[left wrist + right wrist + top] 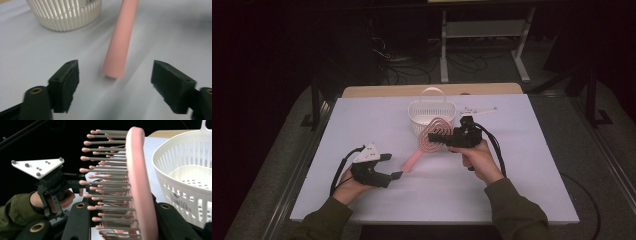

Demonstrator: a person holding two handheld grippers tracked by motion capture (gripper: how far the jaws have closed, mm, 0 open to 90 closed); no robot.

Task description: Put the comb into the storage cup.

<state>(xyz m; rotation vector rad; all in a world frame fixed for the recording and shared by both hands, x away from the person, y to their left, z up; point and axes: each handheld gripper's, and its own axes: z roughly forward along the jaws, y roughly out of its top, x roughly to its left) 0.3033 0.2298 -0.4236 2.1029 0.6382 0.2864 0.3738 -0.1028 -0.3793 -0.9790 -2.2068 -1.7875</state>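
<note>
Quickly: our right gripper (443,136) clamps the pink hairbrush (430,139) by its head, just beside the white basket (432,111). Our left gripper (393,166) is spread wide, handle end between the jaws, untouched. The basket's label (180,200) is too small to read.

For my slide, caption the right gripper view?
Right tool clamps pink hairbrush beside white basket.

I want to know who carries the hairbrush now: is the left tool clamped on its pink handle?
No, in the left gripper view the left tool stands open, its pads apart on either side of the hairbrush handle end without touching it.
</note>
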